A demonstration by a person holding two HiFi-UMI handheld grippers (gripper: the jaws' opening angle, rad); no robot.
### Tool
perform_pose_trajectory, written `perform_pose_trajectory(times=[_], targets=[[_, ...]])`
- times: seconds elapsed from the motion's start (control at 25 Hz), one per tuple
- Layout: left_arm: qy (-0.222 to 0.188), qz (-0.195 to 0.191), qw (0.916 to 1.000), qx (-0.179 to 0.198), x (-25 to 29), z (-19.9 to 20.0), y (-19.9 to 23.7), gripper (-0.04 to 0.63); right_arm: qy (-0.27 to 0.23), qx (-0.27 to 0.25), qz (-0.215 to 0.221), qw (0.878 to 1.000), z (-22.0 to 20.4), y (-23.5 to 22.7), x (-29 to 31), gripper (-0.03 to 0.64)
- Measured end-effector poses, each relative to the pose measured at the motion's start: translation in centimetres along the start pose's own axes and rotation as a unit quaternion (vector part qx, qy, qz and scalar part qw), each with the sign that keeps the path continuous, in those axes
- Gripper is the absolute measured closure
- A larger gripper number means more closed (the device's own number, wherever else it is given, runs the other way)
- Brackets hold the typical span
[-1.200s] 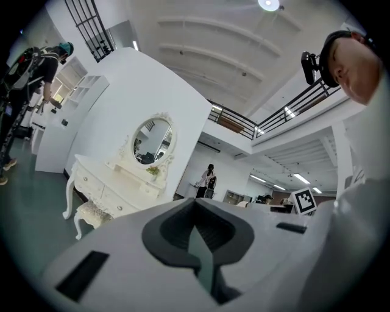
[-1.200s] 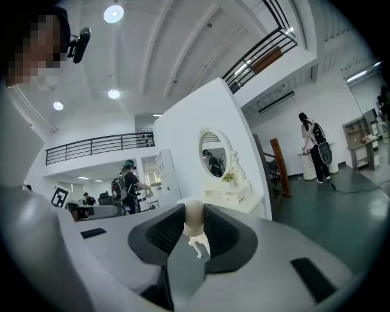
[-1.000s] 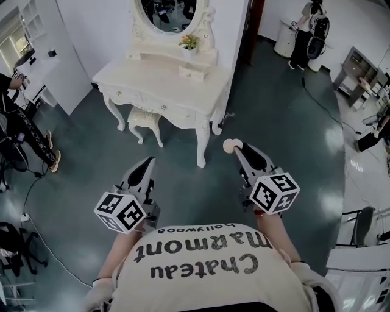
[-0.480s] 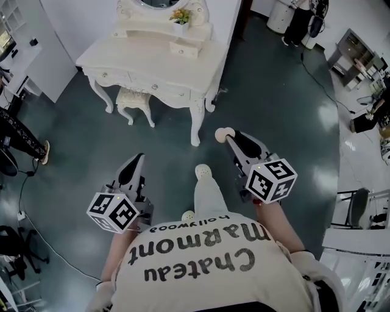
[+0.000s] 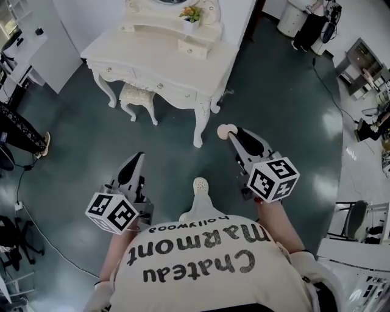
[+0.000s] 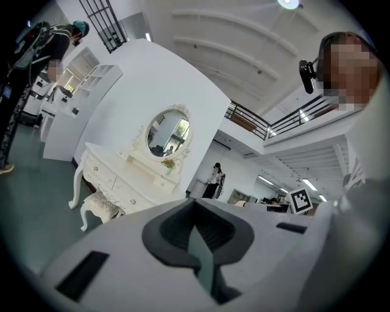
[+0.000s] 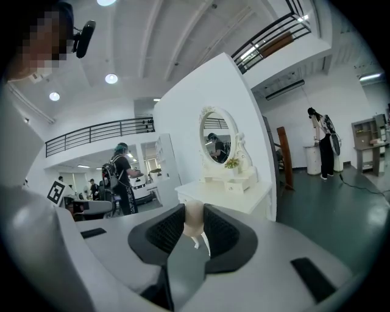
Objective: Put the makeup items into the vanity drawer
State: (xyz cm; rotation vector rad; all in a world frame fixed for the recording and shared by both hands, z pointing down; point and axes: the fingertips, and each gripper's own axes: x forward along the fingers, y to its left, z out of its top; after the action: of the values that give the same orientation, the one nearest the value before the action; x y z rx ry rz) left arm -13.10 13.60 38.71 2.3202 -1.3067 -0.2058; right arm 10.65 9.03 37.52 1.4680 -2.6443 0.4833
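Right claw (image 5: 233,132) is clamped on a beige makeup sponge (image 7: 193,218), pads pressing its narrow waist, as it was in both earlier moments. Left claw (image 5: 138,158) is closed tip to tip with nothing in it and hangs lower and nearer the body than the right.

Since a second ago the white desk (image 5: 146,56) has slid up the head view, so the oval mirror (image 6: 167,131) is now nearly cut off at the top edge there. A pale shoe (image 5: 200,184) shows between the two claws, where none showed a second ago.

The floor (image 5: 79,158) is dark teal and glossy. The desk stands on carved legs with a padded stool (image 5: 139,96) tucked under it, a small flower pot (image 5: 192,13) at the back, and its front drawers (image 5: 137,78) shut. Another person (image 5: 311,27) stands at the far right.

The sponge sits well short of the desk, its long axis upright and its rounded end up above the pads.
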Motion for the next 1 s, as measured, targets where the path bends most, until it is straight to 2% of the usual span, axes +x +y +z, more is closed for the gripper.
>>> perform_pose_trajectory(times=[0.16,0.48,0.72,1.0], targets=[[-0.009,-0.005,0.9999,-0.007,2.4,0.8,0.2,0.588,-0.011,0.000,-0.001,1.000,1.2,-2.0,1.2,0.502],[-0.017,-0.015,0.9998,0.003,8.1,3.7,0.2,0.588,-0.023,0.020,-0.002,1.000,3.5,-6.1,4.1,0.502],[-0.023,-0.020,0.9994,0.018,12.1,6.0,0.1,0.588,-0.034,0.018,-0.001,0.999,6.1,-9.1,6.5,0.502],[-0.039,-0.017,0.9990,0.016,16.4,7.1,0.5,0.588,-0.048,0.013,0.004,0.999,8.4,-12.3,8.7,0.502]])
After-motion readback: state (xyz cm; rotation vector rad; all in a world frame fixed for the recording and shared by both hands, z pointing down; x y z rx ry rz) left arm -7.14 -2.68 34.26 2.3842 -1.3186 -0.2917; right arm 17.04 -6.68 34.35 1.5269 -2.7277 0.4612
